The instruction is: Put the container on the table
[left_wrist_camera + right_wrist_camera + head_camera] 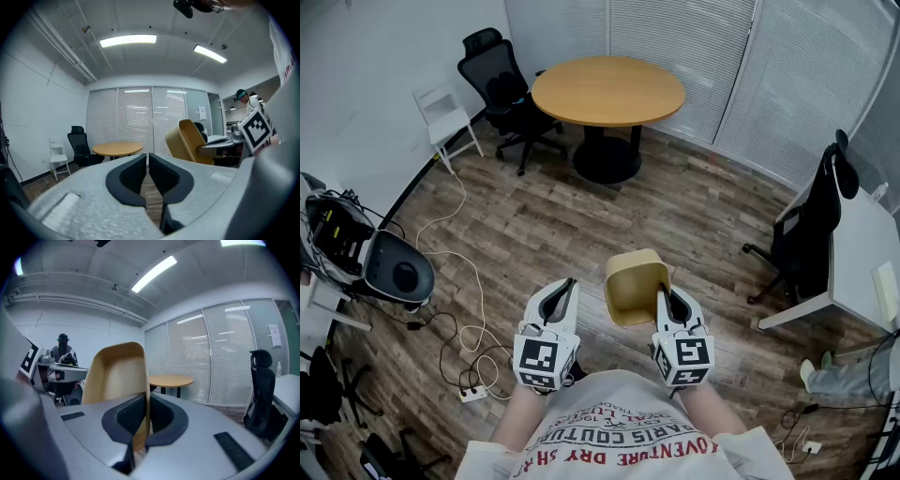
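Your two hands sit close in front of your chest, side by side, with both grippers aimed forward and tipped slightly downward. Your left gripper [565,286] has its jaws drawn together to a thin slit, with nothing between them. Your right gripper [664,298] is clamped on one side wall of the tan container [633,279], one pad inside that wall and one outside. The container hangs in the air at the jaw tips, leaning to your left with its hollow facing up at you. Its left edge is near the left gripper but apart from it.

Below is wooden floor [581,216], with an open stretch running straight ahead. Cables [464,309] trail along its left side. On your right, a second black chair [811,225] stands against a white desk [867,248]. The round table [607,89] stands well apart from the container, with a black office chair [499,84] and a white chair [445,114] to its left and blinds [694,37] behind it
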`<control>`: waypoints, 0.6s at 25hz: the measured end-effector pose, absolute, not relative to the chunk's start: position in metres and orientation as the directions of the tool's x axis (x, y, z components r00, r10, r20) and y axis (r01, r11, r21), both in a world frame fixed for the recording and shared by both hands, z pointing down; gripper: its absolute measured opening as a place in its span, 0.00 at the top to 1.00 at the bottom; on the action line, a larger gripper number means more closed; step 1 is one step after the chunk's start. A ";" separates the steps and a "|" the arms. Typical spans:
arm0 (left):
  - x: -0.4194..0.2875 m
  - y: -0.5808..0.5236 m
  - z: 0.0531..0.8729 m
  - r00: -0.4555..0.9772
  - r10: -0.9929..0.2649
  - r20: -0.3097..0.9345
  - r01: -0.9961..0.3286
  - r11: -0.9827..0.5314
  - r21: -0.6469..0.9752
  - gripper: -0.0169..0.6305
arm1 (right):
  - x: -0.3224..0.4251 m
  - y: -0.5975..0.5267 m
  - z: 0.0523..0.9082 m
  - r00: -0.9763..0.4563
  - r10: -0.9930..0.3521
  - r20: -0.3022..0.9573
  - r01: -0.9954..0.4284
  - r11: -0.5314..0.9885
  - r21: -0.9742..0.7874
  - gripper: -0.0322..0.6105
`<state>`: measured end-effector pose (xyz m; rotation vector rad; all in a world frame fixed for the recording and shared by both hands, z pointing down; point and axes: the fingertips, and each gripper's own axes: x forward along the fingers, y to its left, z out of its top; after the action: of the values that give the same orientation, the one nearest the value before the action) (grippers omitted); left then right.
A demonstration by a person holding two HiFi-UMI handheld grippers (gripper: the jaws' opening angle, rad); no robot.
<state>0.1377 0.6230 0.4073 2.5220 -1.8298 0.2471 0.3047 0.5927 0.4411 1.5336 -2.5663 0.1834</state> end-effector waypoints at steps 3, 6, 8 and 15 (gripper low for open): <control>0.135 0.619 0.407 0.309 -0.941 0.138 -0.943 -0.322 -0.081 0.94 | 0.302 0.590 0.443 -0.463 -0.866 0.188 -0.885 0.465 -0.035 0.93; 0.135 0.619 0.408 0.312 -0.939 0.142 -0.942 -0.325 -0.080 0.94 | 0.302 0.590 0.445 -0.459 -0.868 0.191 -0.887 0.459 -0.044 0.93; 0.135 0.620 0.410 0.313 -0.938 0.146 -0.942 -0.326 -0.079 0.94 | 0.302 0.591 0.447 -0.454 -0.869 0.196 -0.890 0.453 -0.052 0.93; 0.129 0.610 0.418 0.317 -0.934 0.164 -0.942 -0.331 -0.063 0.94 | 0.300 0.581 0.456 -0.441 -0.870 0.220 -0.897 0.435 -0.077 0.93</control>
<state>0.1293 0.6104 0.4183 2.5135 -1.7907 0.2645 0.2999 0.5812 0.4563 1.5722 -2.5331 0.2746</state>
